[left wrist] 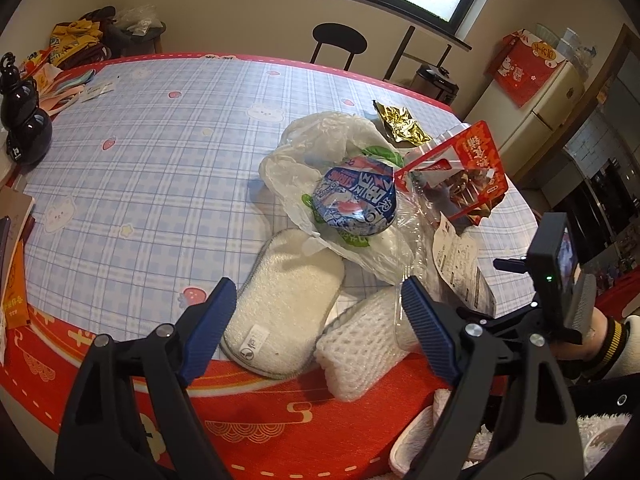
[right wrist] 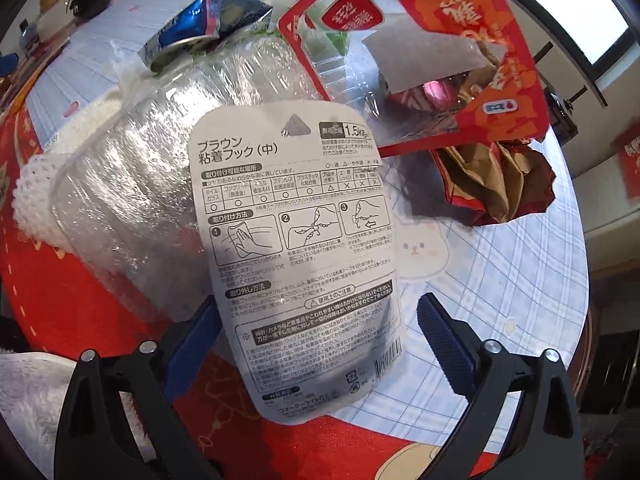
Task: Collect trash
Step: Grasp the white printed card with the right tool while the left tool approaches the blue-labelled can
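Note:
A heap of trash lies near the table's front edge. In the left wrist view it holds a white plastic bag (left wrist: 320,148), a blue printed bowl lid (left wrist: 354,198), a white foam pad (left wrist: 280,304), white foam net (left wrist: 360,348), a red snack pack (left wrist: 476,168), a gold wrapper (left wrist: 400,122) and a white printed card (left wrist: 460,264). My left gripper (left wrist: 318,330) is open, its fingers either side of the foam pad and net. In the right wrist view my right gripper (right wrist: 320,344) is open around the printed card (right wrist: 300,248), which lies over clear plastic wrap (right wrist: 132,200).
The table has a blue checked cloth (left wrist: 140,168) with a red border. A black gourd bottle (left wrist: 24,120) and papers sit at the far left. A crumpled brown and red wrapper (right wrist: 500,184) lies right of the card. A black chair (left wrist: 340,40) stands behind the table.

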`<state>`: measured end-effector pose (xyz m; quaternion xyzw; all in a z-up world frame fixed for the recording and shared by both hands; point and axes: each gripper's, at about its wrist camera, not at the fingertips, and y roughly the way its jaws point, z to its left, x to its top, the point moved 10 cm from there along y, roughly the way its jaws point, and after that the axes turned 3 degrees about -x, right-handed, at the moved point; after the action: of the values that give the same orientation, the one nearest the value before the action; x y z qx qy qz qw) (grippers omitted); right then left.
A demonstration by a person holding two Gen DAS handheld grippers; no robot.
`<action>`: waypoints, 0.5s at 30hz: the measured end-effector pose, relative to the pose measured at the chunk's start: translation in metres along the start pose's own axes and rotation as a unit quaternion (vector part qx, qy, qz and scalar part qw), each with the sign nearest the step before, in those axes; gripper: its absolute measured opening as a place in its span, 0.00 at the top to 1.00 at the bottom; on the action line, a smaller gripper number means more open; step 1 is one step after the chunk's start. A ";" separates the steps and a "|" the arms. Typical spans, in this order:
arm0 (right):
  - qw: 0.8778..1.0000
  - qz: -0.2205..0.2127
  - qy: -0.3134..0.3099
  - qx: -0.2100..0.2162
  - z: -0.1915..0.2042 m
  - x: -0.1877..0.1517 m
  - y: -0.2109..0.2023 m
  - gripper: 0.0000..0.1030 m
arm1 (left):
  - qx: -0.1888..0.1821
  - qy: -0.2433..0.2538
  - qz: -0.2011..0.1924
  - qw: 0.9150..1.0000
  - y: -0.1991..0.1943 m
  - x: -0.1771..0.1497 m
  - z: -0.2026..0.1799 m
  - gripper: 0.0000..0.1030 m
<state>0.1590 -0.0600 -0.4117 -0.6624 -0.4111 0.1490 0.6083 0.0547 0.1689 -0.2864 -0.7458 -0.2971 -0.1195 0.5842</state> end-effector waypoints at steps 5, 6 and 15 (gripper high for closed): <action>1.000 0.010 -0.001 -0.003 0.001 -0.006 0.016 0.22 | -0.004 -0.005 -0.001 1.000 -0.001 -0.003 -0.005 0.19; 1.000 0.008 0.006 -0.002 -0.003 -0.007 0.015 0.25 | -0.005 -0.005 -0.002 1.000 -0.002 -0.004 -0.006 0.19; 0.993 -0.034 0.095 0.068 -0.037 -0.011 -0.028 0.64 | -0.012 -0.009 0.001 1.000 0.003 -0.004 -0.016 0.23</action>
<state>0.1675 -0.0952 -0.3810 -0.6161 -0.3628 0.0922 0.6930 0.0557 0.1522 -0.2861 -0.7542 -0.3005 -0.1160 0.5722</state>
